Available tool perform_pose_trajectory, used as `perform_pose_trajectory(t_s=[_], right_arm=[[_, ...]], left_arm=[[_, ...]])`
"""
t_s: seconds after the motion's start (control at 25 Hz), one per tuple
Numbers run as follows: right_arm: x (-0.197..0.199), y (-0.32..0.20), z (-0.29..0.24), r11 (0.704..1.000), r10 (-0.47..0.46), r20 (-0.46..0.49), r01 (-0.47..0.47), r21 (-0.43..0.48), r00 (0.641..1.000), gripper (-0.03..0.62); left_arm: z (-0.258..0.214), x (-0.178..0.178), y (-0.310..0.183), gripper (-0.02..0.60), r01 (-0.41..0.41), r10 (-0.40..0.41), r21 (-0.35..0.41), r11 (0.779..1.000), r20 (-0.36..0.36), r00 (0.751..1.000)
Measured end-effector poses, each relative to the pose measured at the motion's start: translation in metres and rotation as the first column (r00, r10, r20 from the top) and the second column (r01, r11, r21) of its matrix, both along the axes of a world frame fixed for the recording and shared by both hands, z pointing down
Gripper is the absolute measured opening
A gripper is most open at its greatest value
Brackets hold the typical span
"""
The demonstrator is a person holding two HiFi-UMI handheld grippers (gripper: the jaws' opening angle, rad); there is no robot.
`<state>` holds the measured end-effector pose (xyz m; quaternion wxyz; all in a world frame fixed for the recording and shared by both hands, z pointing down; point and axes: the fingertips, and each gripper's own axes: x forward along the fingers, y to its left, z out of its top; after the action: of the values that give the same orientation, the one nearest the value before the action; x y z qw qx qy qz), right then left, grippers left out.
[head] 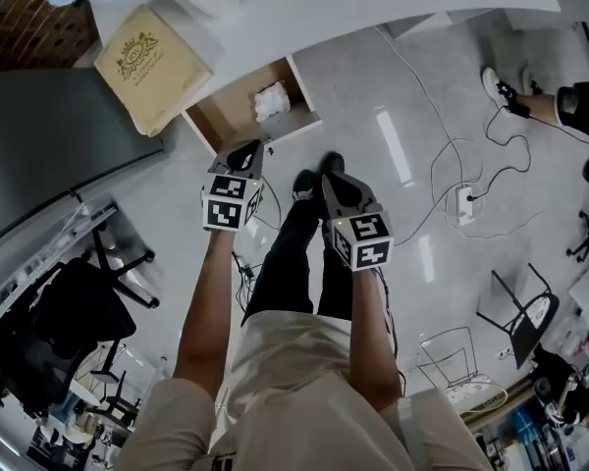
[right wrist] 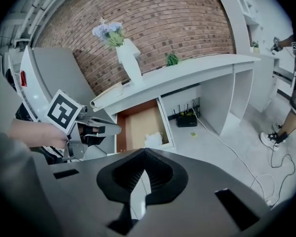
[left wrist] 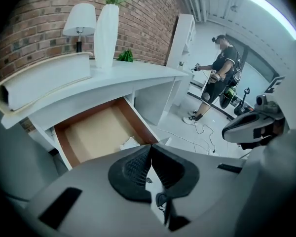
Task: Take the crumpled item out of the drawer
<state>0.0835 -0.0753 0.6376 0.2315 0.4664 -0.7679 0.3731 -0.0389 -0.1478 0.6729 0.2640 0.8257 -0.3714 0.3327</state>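
A white crumpled item (head: pixel 272 99) lies at the front right corner of the open wooden drawer (head: pixel 234 116) under the white desk. It also shows in the right gripper view as the crumpled item (right wrist: pixel 154 139) and peeks over the jaws in the left gripper view (left wrist: pixel 129 143). My left gripper (head: pixel 243 149) hangs just in front of the drawer's front edge, shut and empty. My right gripper (head: pixel 331 165) is held beside it, farther to the right over the floor, also shut with nothing in it. Neither touches the item.
A tan book (head: pixel 152 65), a white vase (right wrist: pixel 130 60) and a lamp (left wrist: pixel 80 21) stand on the desk (head: pixel 373 3). Cables and a power strip (head: pixel 466 199) lie on the floor at the right. Another person (left wrist: pixel 219 78) stands beyond. A black chair (head: pixel 79 312) is at the left.
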Motion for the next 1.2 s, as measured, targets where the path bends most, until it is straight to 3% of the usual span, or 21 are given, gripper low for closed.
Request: perform_pose_trajectory(t_s=[0.2, 0.48, 0.72, 0.92, 1.2], right_arm=[[-0.005, -0.005, 0.014, 0.997, -0.080, -0.010, 0.080, -0.006, 0.997, 0.025], [0.000, -0.013, 0.035, 0.994, -0.106, -0.008, 0.106, -0.010, 0.994, 0.025], [0.008, -0.009, 0.048, 0.998, -0.042, 0.008, 0.042, -0.046, 0.999, 0.025], [0.004, -0.013, 0.057, 0.998, -0.018, 0.030, 0.019, -0.053, 0.999, 0.025], [0.001, -0.035, 0.066, 0.994, 0.083, 0.064, -0.078, -0.076, 0.994, 0.025]], left_arm=[[0.024, 0.005, -0.014, 0.017, -0.074, 0.075, -0.024, 0.997, 0.055, 0.996], [0.058, 0.017, -0.047, 0.017, -0.091, 0.094, -0.029, 0.995, 0.089, 0.992], [0.100, 0.022, -0.061, 0.017, -0.144, 0.153, -0.070, 0.987, 0.161, 0.975], [0.129, 0.023, -0.068, 0.018, -0.217, 0.235, -0.103, 0.971, 0.217, 0.947], [0.164, 0.028, -0.074, 0.020, -0.253, 0.285, -0.162, 0.954, 0.229, 0.931]])
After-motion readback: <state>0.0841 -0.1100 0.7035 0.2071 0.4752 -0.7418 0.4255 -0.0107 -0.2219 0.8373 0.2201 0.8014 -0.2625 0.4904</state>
